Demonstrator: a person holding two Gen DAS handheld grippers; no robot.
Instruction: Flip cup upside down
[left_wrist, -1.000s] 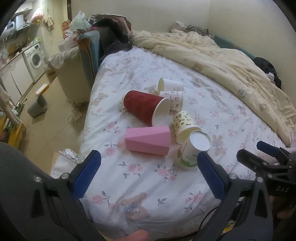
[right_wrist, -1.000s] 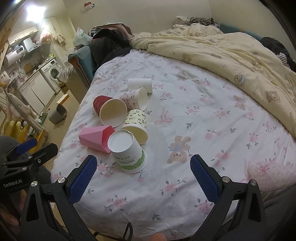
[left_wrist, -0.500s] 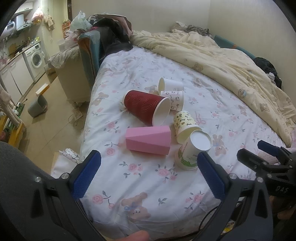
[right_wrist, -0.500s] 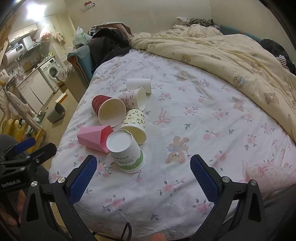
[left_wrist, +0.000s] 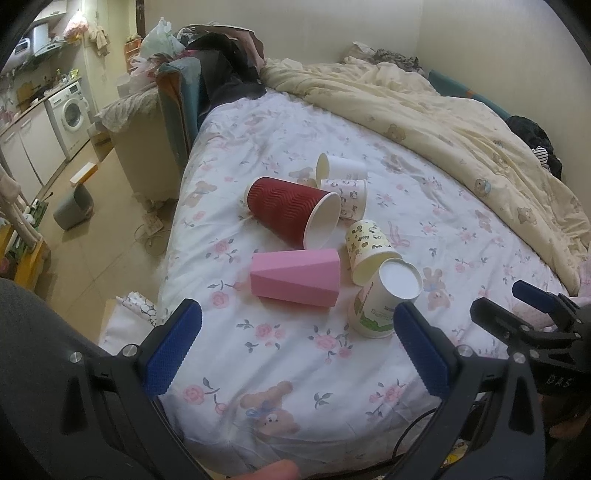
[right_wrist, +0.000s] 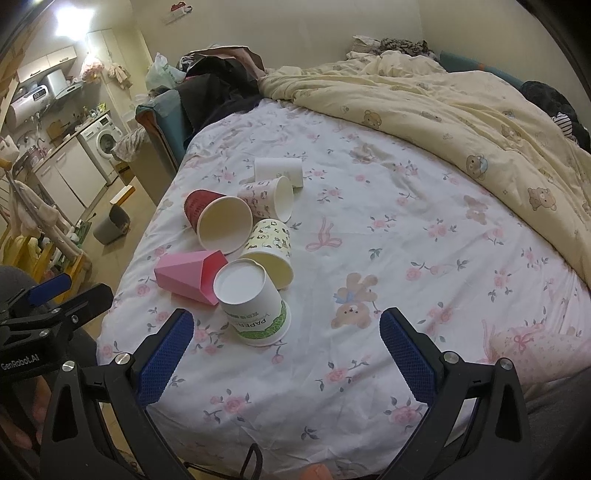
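Nearest, both tools hang back over the foot of the bed (right_wrist: 369, 424), neither touching anything. The right gripper (right_wrist: 286, 352) has its blue pads spread wide with nothing between them, and the left gripper (left_wrist: 295, 349) is just as wide and just as empty; that reads as a stance taken before or after a grasp, not during one.

Just beyond them stands the white-and-green paper cup (right_wrist: 255, 302), rim down on the floral sheet with its flat base up, so it looks already flipped. It leans a little, likely because the mattress is soft, and its far side seems to touch the yellow patterned cup (right_wrist: 269, 251), though the fisheye makes that contact hard to judge.

Behind it the other cups lie on their sides in a loose cluster: the pink faceted cup (left_wrist: 295, 277) to the left, the red ribbed cup (left_wrist: 291, 210), a pink-printed cup (right_wrist: 267, 201), and farthest a plain white cup (right_wrist: 279, 170).

Beyond them, a cream quilt (right_wrist: 461, 110) is bunched up.
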